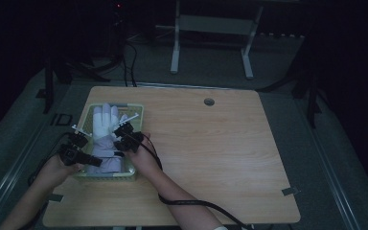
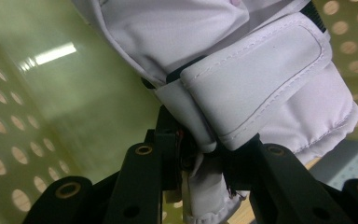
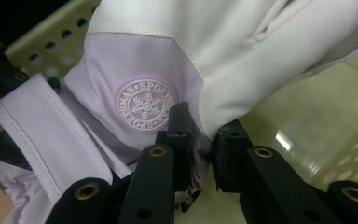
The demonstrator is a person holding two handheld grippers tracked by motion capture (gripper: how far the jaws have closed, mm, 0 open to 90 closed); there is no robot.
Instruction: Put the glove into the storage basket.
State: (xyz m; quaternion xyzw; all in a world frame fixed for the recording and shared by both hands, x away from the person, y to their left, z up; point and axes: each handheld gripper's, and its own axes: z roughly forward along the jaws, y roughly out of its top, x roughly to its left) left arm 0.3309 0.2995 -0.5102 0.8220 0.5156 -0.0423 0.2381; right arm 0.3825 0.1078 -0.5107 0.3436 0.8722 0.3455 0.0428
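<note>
- Glove (image 1: 104, 136): a white and pale lilac padded glove lies lengthwise in the basket (image 1: 135, 111), its fingers pointing toward the far side of the table (image 1: 220, 143) and its cuff toward the person.
- Basket: pale green plastic with perforated walls; it stands on the left part of the wooden table, close to the near edge.
- Left gripper (image 1: 98, 162): held in the person's left hand (image 1: 57, 168) at the near left corner of the basket. In the left gripper view its jaws are clamped together on the cuff end of the glove (image 2: 261, 88), just below the stitched wrist strap (image 2: 256, 79); fabric is pinched between the pads.
- Right gripper (image 1: 120, 143): held in the person's right hand (image 1: 141, 153) at the right side of the basket. In the right gripper view its jaws are closed on a fold at the edge of the glove (image 3: 177, 46), beside the round snowflake emblem (image 3: 145, 104).
- Both grippers grip the same glove at its cuff half, near each other, the left one on the cuff end and the right one on its side edge.
- A black cable (image 1: 191, 203) trails from the right gripper along the forearm toward the near table edge.
</note>
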